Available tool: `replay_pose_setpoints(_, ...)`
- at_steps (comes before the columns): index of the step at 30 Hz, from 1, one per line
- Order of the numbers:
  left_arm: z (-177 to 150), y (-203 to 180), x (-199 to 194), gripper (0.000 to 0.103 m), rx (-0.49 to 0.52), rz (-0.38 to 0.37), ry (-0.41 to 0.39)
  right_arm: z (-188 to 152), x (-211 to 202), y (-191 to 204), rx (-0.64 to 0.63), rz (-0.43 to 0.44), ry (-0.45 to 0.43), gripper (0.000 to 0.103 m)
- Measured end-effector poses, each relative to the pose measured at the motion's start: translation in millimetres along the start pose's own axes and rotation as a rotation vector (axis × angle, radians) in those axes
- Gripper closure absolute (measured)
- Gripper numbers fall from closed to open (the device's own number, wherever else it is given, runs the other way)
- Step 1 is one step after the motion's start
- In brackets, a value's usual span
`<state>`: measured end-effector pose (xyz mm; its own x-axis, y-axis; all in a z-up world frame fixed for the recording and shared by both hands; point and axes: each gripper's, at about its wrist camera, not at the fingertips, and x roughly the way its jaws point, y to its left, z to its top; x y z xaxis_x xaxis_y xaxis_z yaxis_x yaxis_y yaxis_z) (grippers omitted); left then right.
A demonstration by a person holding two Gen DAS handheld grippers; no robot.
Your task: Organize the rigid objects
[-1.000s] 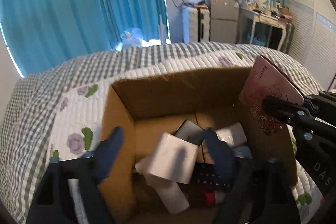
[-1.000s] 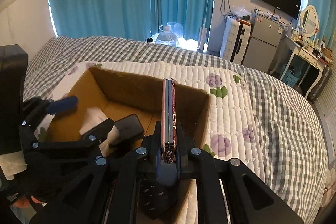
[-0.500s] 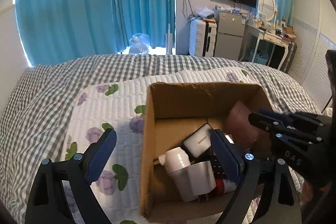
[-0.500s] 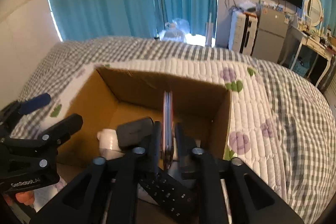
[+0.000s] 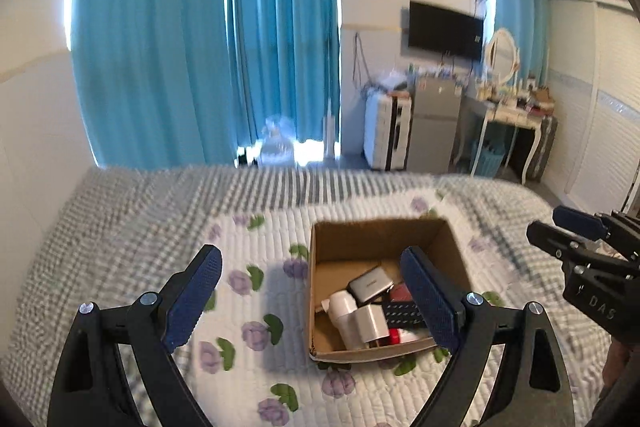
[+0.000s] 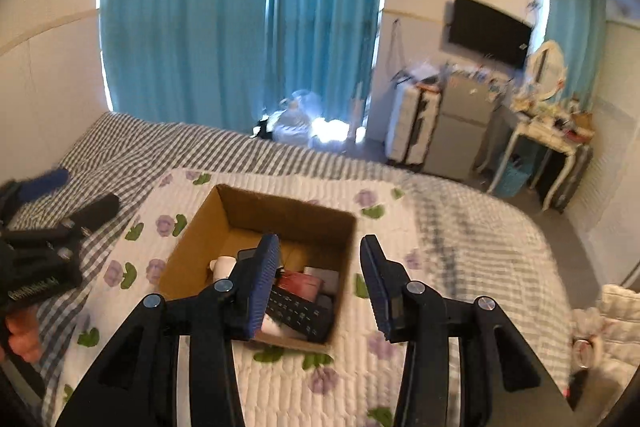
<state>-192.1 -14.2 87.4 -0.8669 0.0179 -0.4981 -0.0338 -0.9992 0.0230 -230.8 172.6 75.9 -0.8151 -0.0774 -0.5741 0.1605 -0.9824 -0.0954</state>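
Note:
An open cardboard box (image 5: 448, 243) stands on a floral quilt on the bed; it also shows in the right wrist view (image 6: 200, 227). Inside lie a white bottle (image 5: 344, 311), a white charger (image 5: 372, 319), a grey power bank (image 5: 370, 283), a black remote (image 6: 296, 307) and a dark red booklet (image 6: 300, 281). My left gripper (image 5: 312, 295) is open and empty, high above the box. My right gripper (image 6: 320, 279) is open and empty above the box's right side; it also appears at the right edge of the left wrist view (image 5: 568, 231).
The floral quilt (image 5: 248, 307) lies over a grey checked bedspread (image 6: 168, 143). Beyond the bed are teal curtains (image 5: 208, 47), a suitcase (image 5: 386, 133), a small fridge (image 5: 434, 131), a dressing table (image 5: 516, 123) and a wall television (image 5: 444, 29).
The right gripper opened and let go of the dark red booklet, which now lies in the box. Both grippers have pulled up and back from the box.

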Motion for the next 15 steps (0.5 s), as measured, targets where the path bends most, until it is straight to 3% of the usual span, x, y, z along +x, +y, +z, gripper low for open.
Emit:
replay_pose_setpoints(3, 8, 2, -39, 0.003, 0.005, -0.006, -0.063, 4, -42, 2, -0.008, -0.028, -0.034, 0.058)
replay_pose_setpoints(5, 10, 5, -64, 0.000, 0.004, 0.004, -0.106, 6, -67, 1, 0.011, -0.031, -0.058, 0.046)
replay_pose_setpoints(9, 9, 7, -99, 0.000, 0.006, 0.006, -0.167, 7, -110, 2, 0.036, -0.032, -0.123, 0.008)
replay_pose_setpoints(10, 7, 7, -104, 0.000, 0.012, 0.006, -0.177, 7, -118, 2, 0.041, -0.039, -0.141, 0.003)
replay_pose_setpoints(15, -14, 2, -121, 0.000, 0.041, 0.046, -0.261, -7, -140, 8, 0.028, -0.094, -0.245, 0.000)
